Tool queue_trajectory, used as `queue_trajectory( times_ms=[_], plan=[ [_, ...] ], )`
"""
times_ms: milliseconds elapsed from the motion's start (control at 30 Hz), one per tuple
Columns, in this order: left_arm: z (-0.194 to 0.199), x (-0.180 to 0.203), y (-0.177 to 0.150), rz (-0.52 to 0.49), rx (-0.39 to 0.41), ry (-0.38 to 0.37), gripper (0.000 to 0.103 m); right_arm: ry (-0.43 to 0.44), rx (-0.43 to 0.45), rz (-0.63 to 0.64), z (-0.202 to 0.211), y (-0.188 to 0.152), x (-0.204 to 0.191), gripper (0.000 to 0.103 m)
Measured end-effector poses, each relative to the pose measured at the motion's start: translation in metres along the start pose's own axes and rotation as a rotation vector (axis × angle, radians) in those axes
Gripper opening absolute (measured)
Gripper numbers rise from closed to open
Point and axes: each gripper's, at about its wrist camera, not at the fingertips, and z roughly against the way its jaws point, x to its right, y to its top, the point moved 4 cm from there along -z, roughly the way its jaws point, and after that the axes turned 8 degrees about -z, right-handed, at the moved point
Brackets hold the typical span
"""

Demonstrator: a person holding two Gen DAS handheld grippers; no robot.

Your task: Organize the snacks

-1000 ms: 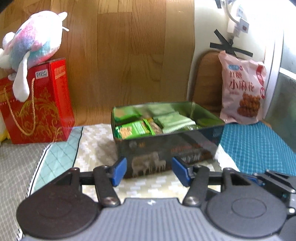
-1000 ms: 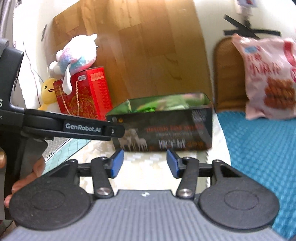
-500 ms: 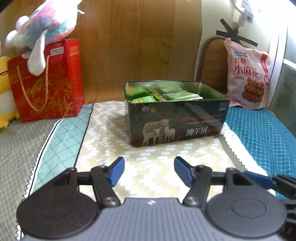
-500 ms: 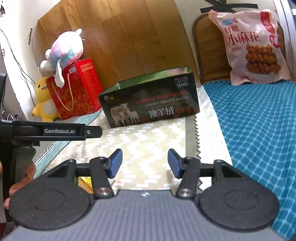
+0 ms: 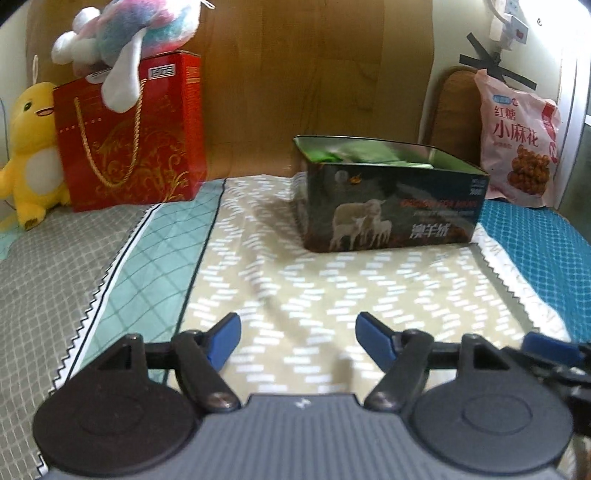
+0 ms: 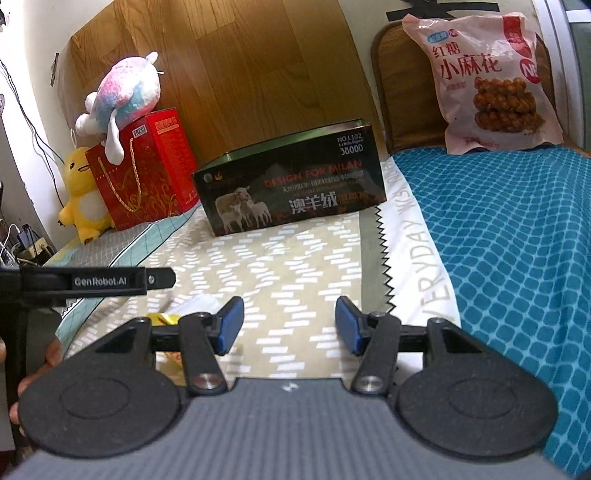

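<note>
- My left hand-held gripper (image 5: pixel 298 339) hangs low over the beige zigzag-patterned cloth (image 5: pixel 332 288); its jaws have just been opening and nothing sits between the blue pads.
- My right hand-held gripper (image 6: pixel 288 328) is also released, its pads apart over the same cloth with nothing between them.
- The dark tin box (image 6: pixel 291 184) with sheep printed on its side stands open on the cloth, well ahead of both grippers; from the left wrist view I see green snack packets (image 5: pixel 354 155) inside it.
- A pink snack bag (image 6: pixel 484 81) leans upright at the far right, behind the blue patterned cloth (image 6: pixel 517 240).
- Something yellow (image 6: pixel 162 318) peeks out just beside the right gripper's left finger; it could be a snack wrapper, but most of it is hidden.
- At the far left stand a red gift bag (image 5: pixel 136 136) with a pastel plush toy (image 5: pixel 136 33) on top and a yellow plush duck (image 5: pixel 29 147) beside it.
</note>
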Motion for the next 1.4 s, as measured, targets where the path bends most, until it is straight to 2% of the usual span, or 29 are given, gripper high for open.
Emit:
queue_trajectory(
  times_ms=[233, 800, 1033, 1133, 1200, 1400],
  plan=[
    [-0.004, -0.008, -0.017, 0.019, 0.015, 0.005, 0.072, 0.004, 0.015, -0.01, 0.004, -0.002, 0.001, 0.057],
    [-0.002, -0.012, -0.019, 0.057, 0.046, -0.051, 0.078, 0.031, 0.019, -0.036, 0.004, -0.002, 0.004, 0.058],
    [-0.001, -0.013, -0.02, 0.072, 0.055, -0.063, 0.08, 0.028, 0.053, -0.049, 0.008, -0.002, 0.006, 0.058],
    [0.0, -0.014, -0.02, 0.081, 0.063, -0.059, 0.088, 0.023, 0.077, -0.041, 0.011, -0.002, 0.005, 0.059],
    [0.0, -0.015, -0.02, 0.091, 0.069, -0.057, 0.088, 0.021, 0.086, -0.045, 0.012, -0.002, 0.006, 0.063],
    [0.001, -0.017, -0.02, 0.108, 0.077, -0.04, 0.088, 0.023, 0.112, -0.054, 0.019, -0.003, 0.005, 0.064]
  ],
)
